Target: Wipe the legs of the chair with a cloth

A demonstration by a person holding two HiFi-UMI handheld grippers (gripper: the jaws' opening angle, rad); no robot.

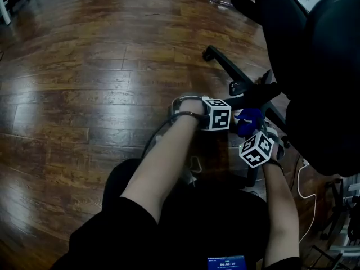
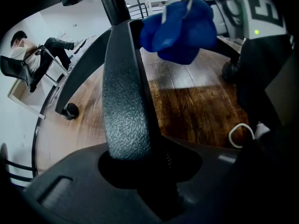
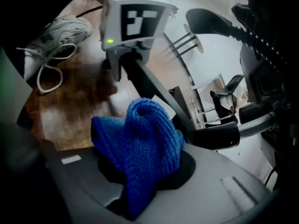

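Clamping the left gripper [image 2: 140,171], jaws narrowly parted, around the pebbled black chair leg [image 2: 125,101] just above the wooden floor [image 1: 84,94]. Pinching the bunched blue cloth [image 3: 140,139] in the right gripper [image 3: 140,185], jaws closed on it, just beside that leg and near the left gripper's marker cube [image 3: 135,20]. Showing black-and-white square patterns on both cubes and, on a small blue screen [image 1: 226,262], digits too small to read.

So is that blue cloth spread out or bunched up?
Bunched up. The cloth stands as a crumpled lump, folds piled on each other, in the right gripper view; none of it lies flat.
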